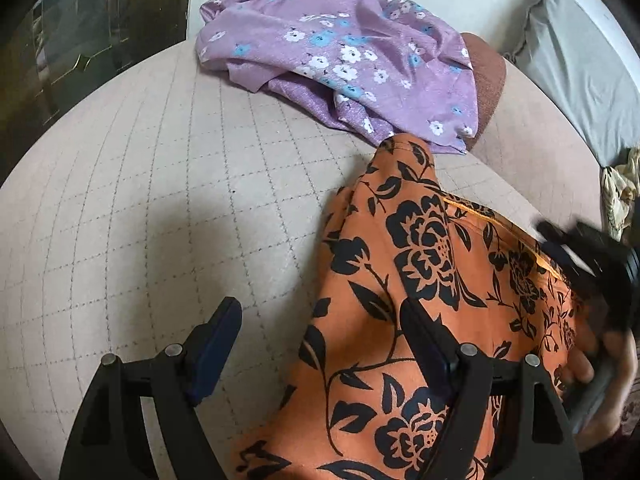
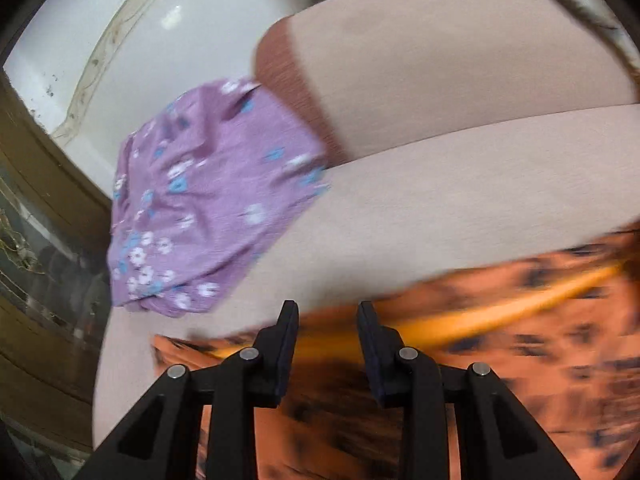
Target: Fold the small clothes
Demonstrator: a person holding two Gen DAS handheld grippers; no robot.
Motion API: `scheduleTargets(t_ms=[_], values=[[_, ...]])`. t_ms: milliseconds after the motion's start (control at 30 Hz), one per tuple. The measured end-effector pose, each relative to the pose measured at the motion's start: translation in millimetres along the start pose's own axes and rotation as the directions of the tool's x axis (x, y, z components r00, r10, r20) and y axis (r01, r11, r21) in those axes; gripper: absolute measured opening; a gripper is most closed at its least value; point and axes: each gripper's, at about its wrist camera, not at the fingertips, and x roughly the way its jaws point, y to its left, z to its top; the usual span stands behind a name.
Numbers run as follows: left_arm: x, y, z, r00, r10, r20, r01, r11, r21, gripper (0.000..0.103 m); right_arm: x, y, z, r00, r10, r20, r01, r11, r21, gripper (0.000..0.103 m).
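Note:
An orange garment with black flowers (image 1: 420, 280) lies rumpled on the beige checked cushion (image 1: 180, 200). My left gripper (image 1: 320, 320) is open above its left edge; its right finger (image 1: 424, 336) is over the cloth, and the left finger (image 1: 220, 332) over bare cushion. The right gripper shows blurred at the right of the left wrist view (image 1: 588, 256), beside the garment's yellow-lined edge. In the right wrist view, my right gripper (image 2: 328, 320) is open, empty, just above the blurred orange garment (image 2: 520, 352).
A purple garment with white and blue flowers (image 1: 340, 56) lies crumpled at the far end of the cushion; it also shows in the right wrist view (image 2: 200, 208). A brown cushion (image 1: 488, 80) sits behind it. A grey pillow (image 1: 580, 64) is at the far right. A dark cabinet (image 1: 60, 40) stands left.

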Motion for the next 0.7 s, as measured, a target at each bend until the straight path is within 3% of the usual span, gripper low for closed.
scheduleTargets(t_ms=[167, 233, 267, 400, 500, 600, 700], values=[[0, -17, -11, 0.997, 0.076, 0.030, -0.078, 0.992, 0.100, 0.082, -61, -100, -5, 0.987, -0.153, 0.050, 0.147, 0.984, 0.104, 0.035], [12, -21, -15, 0.992, 0.129, 0.003, -0.128, 0.984, 0.127, 0.082, -68, -133, -3, 0.977, -0.212, 0.032, 0.206, 0.968, 0.146, 0.035], [18, -22, -17, 0.989, 0.145, -0.011, -0.142, 0.980, 0.136, 0.082, -68, -157, -1, 0.960, -0.279, 0.016, 0.273, 0.948, 0.164, 0.033], [21, -22, -16, 0.988, 0.156, -0.003, -0.154, 0.976, 0.152, 0.084, -75, -211, 2, 0.939, -0.344, 0.029, 0.324, 0.907, 0.268, 0.032], [18, -26, -16, 0.987, 0.162, 0.020, -0.163, 0.973, 0.163, 0.084, -92, -218, 0, 0.956, -0.287, 0.066, 0.249, 0.908, 0.336, 0.034], [7, -31, -16, 0.986, 0.153, 0.067, -0.162, 0.972, 0.171, 0.084, -114, -199, -11, 0.969, -0.235, 0.080, 0.209, 0.945, 0.251, 0.035], [-16, -39, -19, 0.987, 0.093, 0.133, -0.119, 0.972, 0.201, 0.084, -140, -179, -37, 0.983, -0.171, 0.071, 0.156, 0.971, 0.179, 0.035]])
